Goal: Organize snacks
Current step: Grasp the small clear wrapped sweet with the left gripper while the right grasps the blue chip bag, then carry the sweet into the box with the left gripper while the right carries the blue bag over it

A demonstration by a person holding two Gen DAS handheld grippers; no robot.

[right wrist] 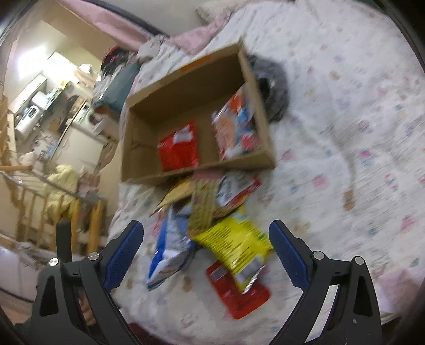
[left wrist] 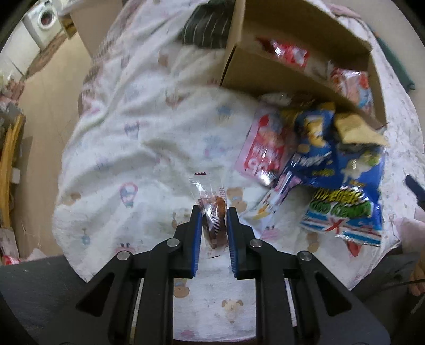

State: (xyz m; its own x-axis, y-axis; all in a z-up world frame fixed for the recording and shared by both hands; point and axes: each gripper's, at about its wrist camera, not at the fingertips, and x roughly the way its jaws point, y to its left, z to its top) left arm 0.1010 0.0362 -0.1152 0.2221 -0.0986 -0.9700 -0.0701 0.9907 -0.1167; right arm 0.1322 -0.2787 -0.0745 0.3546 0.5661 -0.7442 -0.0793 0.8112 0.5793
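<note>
My left gripper [left wrist: 213, 212] points down at the printed bedspread [left wrist: 138, 122] and is shut on a small clear-wrapped brown snack [left wrist: 212, 204], whose wrapper sticks out past the blue pads. To its right lies a pile of snack bags, with a blue bag [left wrist: 342, 169] and a pink-red packet [left wrist: 263, 151] on top. My right gripper [right wrist: 206, 225] stands open above the same pile, over a yellow bag [right wrist: 236, 238], a blue-white bag [right wrist: 170, 252] and a red packet [right wrist: 239, 294]. The cardboard box [right wrist: 186, 69] behind the pile holds a red bag [right wrist: 178, 146] and an orange-blue bag [right wrist: 236, 127].
A dark grey garment [right wrist: 273, 87] lies against the box's far side. The bed drops off to the floor on the left, where a washing machine [left wrist: 45, 18] stands in the distance. A wooden rail [right wrist: 66, 217] and cluttered shelves stand left of the bed.
</note>
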